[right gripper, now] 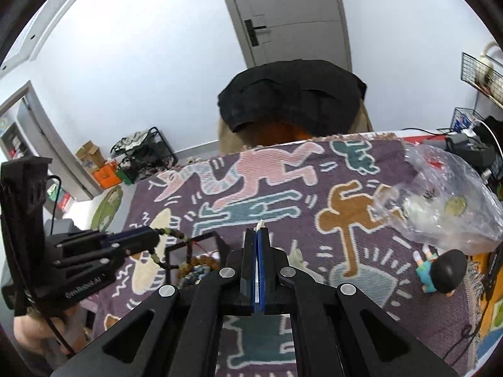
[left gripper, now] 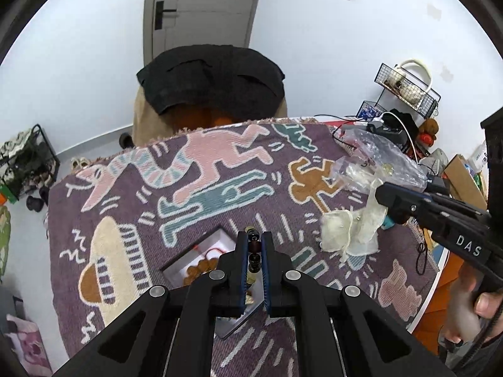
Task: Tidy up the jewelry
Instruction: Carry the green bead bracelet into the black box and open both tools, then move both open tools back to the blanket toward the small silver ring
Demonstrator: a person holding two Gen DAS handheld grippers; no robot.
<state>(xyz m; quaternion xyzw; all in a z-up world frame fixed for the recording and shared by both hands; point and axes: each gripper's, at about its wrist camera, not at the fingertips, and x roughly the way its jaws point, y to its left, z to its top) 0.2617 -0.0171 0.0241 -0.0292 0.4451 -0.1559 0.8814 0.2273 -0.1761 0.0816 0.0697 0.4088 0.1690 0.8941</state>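
The left gripper [left gripper: 254, 245] is clenched on a beaded bracelet [left gripper: 254, 253], its strand running lengthwise between the fingers, hanging over the open white-lined box [left gripper: 201, 262] on the patterned woven cloth [left gripper: 132, 188] covering the bench. The right gripper [right gripper: 259, 231] pinches a sheer pale pouch [left gripper: 349, 229]. The far half of the cloth lies open; a crinkled plastic bag [right gripper: 446, 201] crowds the right edge.

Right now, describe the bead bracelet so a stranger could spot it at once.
On the purple cartoon-figure tablecloth, find the open white-lined box near the front edge. Above it the left gripper has its jaws shut on the bead bracelet: a dangling loop of dark and pale beads, unlike the sheer pouch in the right gripper.
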